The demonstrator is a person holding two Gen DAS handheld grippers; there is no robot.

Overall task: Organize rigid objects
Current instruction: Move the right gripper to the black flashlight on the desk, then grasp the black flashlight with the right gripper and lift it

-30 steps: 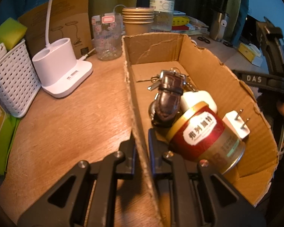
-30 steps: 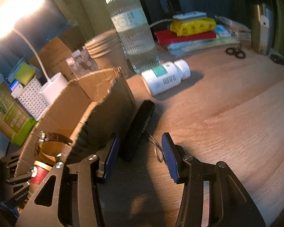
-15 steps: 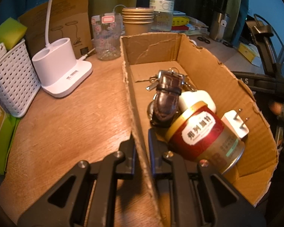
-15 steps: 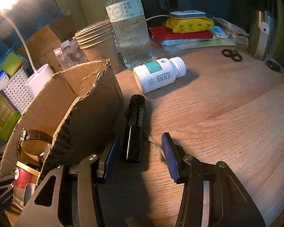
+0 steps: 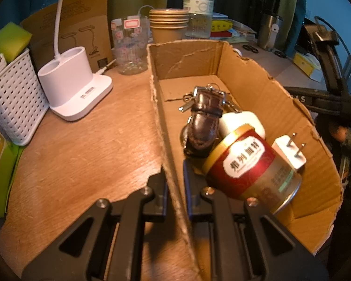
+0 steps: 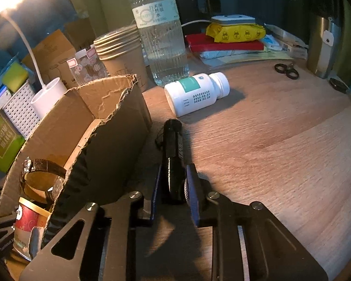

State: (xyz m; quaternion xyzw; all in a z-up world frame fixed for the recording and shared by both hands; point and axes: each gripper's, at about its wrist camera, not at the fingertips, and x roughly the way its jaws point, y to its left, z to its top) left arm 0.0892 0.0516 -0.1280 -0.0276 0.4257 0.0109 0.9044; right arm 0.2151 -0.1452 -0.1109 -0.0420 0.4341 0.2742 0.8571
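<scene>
While the cardboard box (image 5: 257, 89) sits on the wooden desk (image 6: 280, 140) as the bin, the left gripper (image 5: 174, 182) pinches its near wall, prob. to steady it. R gripper (image 6: 173, 185), jaws just closing, now clamps the black flashlight (image 6: 173, 154) lying on the desk just beside the box: slim, dark, ribbed cylinder, likely next to go in w/ the watch (image 5: 203, 121) & tin (image 5: 248, 166).

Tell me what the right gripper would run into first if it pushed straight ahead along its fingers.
The right gripper has just been closing, with the black flashlight between its pads. Pushed on, it would carry that into the white pill bottle lying beyond, probably; depth is unclear, and the downward tilt may meet the table first.
</scene>
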